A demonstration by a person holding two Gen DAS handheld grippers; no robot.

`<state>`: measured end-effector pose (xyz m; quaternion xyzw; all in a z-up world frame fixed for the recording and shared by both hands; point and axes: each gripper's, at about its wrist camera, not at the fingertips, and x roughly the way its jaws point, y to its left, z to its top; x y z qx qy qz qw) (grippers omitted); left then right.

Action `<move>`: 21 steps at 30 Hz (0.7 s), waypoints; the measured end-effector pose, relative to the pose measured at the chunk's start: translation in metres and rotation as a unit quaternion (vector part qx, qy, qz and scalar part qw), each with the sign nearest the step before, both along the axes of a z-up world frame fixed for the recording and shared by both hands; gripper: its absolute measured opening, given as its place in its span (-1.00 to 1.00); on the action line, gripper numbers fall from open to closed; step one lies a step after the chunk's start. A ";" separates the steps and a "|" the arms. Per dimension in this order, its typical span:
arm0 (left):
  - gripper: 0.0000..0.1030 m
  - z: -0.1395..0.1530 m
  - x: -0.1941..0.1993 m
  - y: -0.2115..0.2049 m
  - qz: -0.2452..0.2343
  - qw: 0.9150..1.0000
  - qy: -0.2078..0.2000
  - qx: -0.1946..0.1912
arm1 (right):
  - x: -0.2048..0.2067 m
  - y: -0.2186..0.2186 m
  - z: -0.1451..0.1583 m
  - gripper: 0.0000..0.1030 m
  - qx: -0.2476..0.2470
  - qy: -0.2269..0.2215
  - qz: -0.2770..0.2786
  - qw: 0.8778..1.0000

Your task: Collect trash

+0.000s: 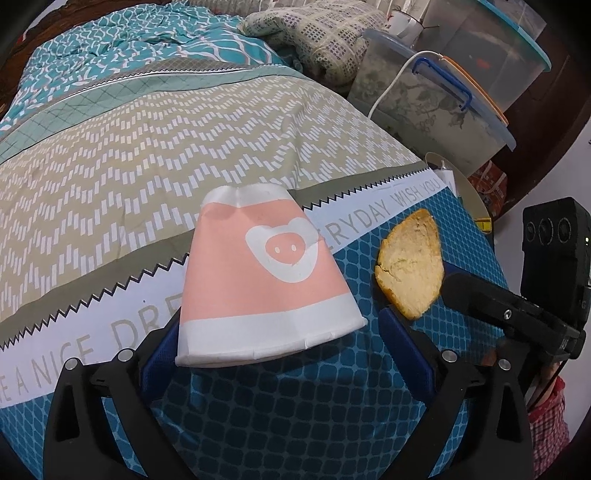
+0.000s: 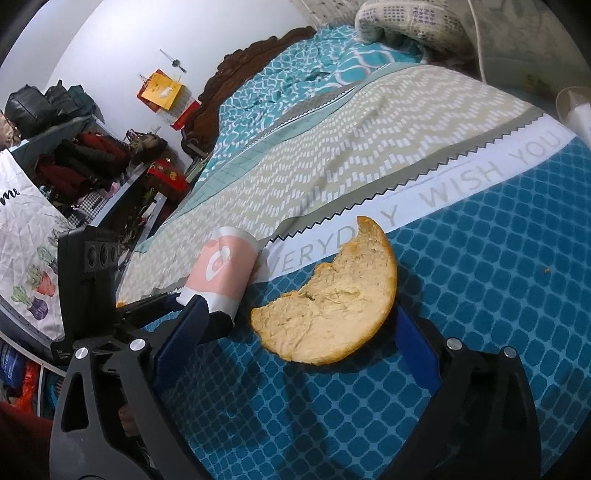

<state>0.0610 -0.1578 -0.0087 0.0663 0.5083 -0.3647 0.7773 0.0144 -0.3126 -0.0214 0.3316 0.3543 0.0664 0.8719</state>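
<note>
Landmark: the white lettered band (image 1: 110, 306) across the bedspread (image 1: 155, 140). Left wrist view, left to right: one crushed pink-and-white paper cup (image 1: 264, 280) lies on its side over the band, its wide end toward the camera and between the blue pads of the left gripper (image 1: 284, 343); the jaws stand apart, with a visible gap on the right side, and contact on the left pad cannot be told. Just right of the cup, on the blue patterned part of the spread below the band, lies one bitten piece of bread (image 1: 410, 264); the black finger of the right gripper (image 1: 476, 295) touches or nearly touches its right edge. Beyond the band's right end, off the bed: two stacked clear storage boxes (image 1: 436, 107) with a white cable (image 1: 391, 81) draped across them, and one folded quilt (image 1: 317, 33) at the far side. Right wrist view: clothing rack (image 2: 88, 155) far left, left gripper (image 2: 192, 310) around the cup (image 2: 221, 273), then the bread (image 2: 332, 295) lying between the widely spread jaws of the right gripper (image 2: 295, 343), neither pad clearly pressing it. Count: one cup, one bread, two grippers.
</note>
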 end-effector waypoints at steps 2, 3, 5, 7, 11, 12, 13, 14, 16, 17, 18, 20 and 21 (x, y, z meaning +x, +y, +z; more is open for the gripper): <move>0.82 0.000 0.000 0.000 -0.001 1.000 0.001 0.000 | 0.000 -0.001 0.000 0.85 0.004 -0.003 0.000 1.000; 0.82 0.000 0.000 0.000 0.000 1.000 0.001 0.000 | 0.000 -0.002 -0.001 0.85 0.005 -0.004 0.001 1.000; 0.82 0.001 -0.001 -0.001 -0.002 1.000 0.000 0.002 | -0.001 -0.004 -0.001 0.89 0.008 -0.007 0.003 1.000; 0.82 0.001 -0.001 0.000 -0.002 1.000 0.001 0.002 | -0.001 -0.004 -0.001 0.91 0.010 -0.009 0.007 1.000; 0.83 0.002 0.000 0.001 -0.003 1.000 0.009 -0.003 | -0.002 -0.003 -0.001 0.93 0.011 -0.011 0.014 1.000; 0.83 0.002 0.000 0.002 -0.002 1.000 0.012 -0.005 | -0.003 -0.004 -0.001 0.93 0.014 -0.014 0.014 1.000; 0.83 0.002 0.001 0.003 -0.002 1.000 0.015 -0.007 | -0.004 -0.005 0.000 0.93 0.016 -0.017 0.013 1.000; 0.83 0.002 0.001 0.004 -0.002 1.000 0.018 -0.011 | -0.004 -0.006 0.000 0.93 0.018 -0.019 0.013 1.000; 0.83 0.003 0.002 0.006 -0.002 1.000 0.023 -0.018 | -0.005 -0.006 -0.001 0.93 0.020 -0.022 0.012 0.999; 0.83 0.003 0.003 0.007 -0.002 0.999 0.026 -0.021 | -0.005 -0.006 -0.001 0.93 0.020 -0.022 0.012 0.999; 0.83 0.003 0.004 0.008 -0.001 0.999 0.029 -0.024 | -0.005 -0.006 -0.001 0.93 0.020 -0.022 0.012 1.000; 0.83 0.003 0.005 0.010 0.000 0.999 0.035 -0.030 | -0.005 -0.006 -0.001 0.93 0.019 -0.021 0.012 1.000; 0.83 0.004 0.006 0.011 0.001 0.999 0.037 -0.033 | -0.005 -0.006 -0.001 0.93 0.019 -0.022 0.012 1.000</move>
